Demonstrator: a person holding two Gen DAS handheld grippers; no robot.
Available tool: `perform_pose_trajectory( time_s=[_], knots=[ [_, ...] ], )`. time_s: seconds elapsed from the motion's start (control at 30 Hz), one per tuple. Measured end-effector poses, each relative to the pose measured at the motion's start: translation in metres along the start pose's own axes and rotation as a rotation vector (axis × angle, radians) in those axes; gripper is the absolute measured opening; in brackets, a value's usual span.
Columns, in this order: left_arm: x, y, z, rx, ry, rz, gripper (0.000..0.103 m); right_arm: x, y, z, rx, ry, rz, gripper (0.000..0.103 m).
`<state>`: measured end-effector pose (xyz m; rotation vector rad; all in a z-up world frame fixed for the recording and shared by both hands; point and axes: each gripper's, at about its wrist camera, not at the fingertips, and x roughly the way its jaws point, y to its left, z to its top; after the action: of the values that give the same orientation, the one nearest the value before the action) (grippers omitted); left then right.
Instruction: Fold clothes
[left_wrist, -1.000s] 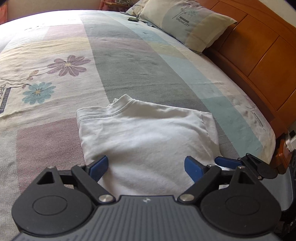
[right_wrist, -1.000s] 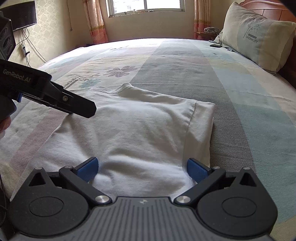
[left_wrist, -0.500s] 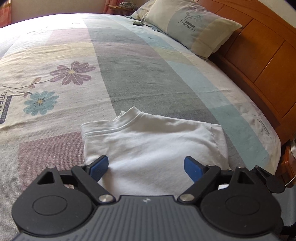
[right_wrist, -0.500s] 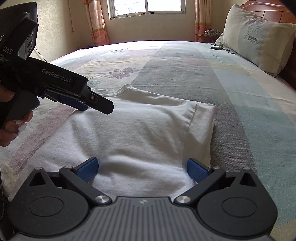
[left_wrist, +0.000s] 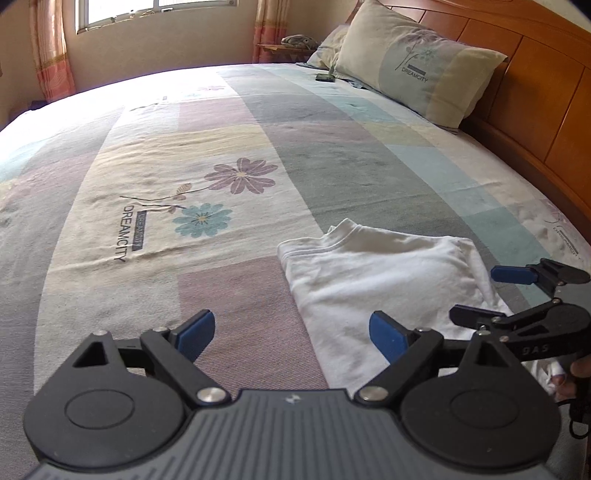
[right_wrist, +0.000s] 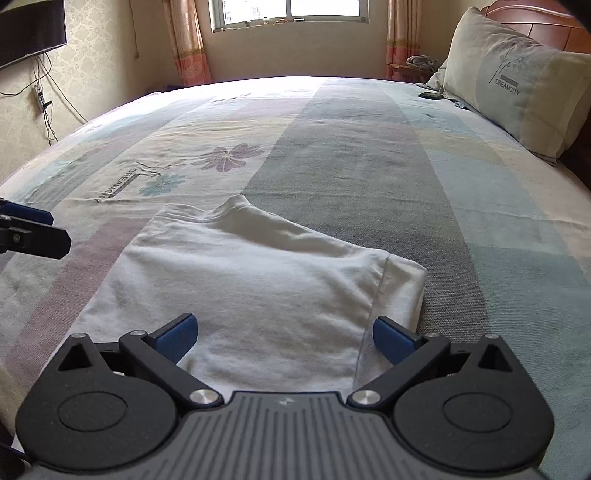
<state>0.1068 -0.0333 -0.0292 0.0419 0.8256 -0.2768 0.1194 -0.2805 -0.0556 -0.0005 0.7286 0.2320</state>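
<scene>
A white T-shirt (left_wrist: 376, 273) lies folded into a rectangle on the bedspread (left_wrist: 184, 147), collar toward the far side. My left gripper (left_wrist: 291, 332) is open above the shirt's left edge, its right pad over the cloth and its left pad over bare bedspread, with nothing held. My right gripper (right_wrist: 284, 338) is open and empty just above the near end of the shirt (right_wrist: 258, 273). In the left wrist view the right gripper (left_wrist: 493, 295) shows at the shirt's right side. One finger of the left gripper (right_wrist: 33, 240) pokes in at the left edge of the right wrist view.
A pillow (left_wrist: 417, 74) leans on the wooden headboard (left_wrist: 535, 96) at the far right, with a small dark object (left_wrist: 325, 77) beside it. A window (right_wrist: 288, 14) with curtains is behind the bed. A wall-mounted screen (right_wrist: 29, 33) and cables are at the left.
My left gripper has lifted and swung left off the shirt, so the shirt now sits at its right. In the right view it drew back to the left edge. Both grippers stay open.
</scene>
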Motion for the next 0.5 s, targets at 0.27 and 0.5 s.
perform_pose_trajectory(
  time_s=[0.27,0.5],
  knots=[
    [-0.021,0.002,-0.012,-0.022,-0.034,-0.014,0.091,-0.018,0.039,-0.029,0.012,0.066,0.114,0.103],
    [-0.037,0.007,-0.020,-0.001,-0.053,0.008,0.091,-0.026,0.049,-0.024,-0.036,0.026,0.071,0.103]
  ],
)
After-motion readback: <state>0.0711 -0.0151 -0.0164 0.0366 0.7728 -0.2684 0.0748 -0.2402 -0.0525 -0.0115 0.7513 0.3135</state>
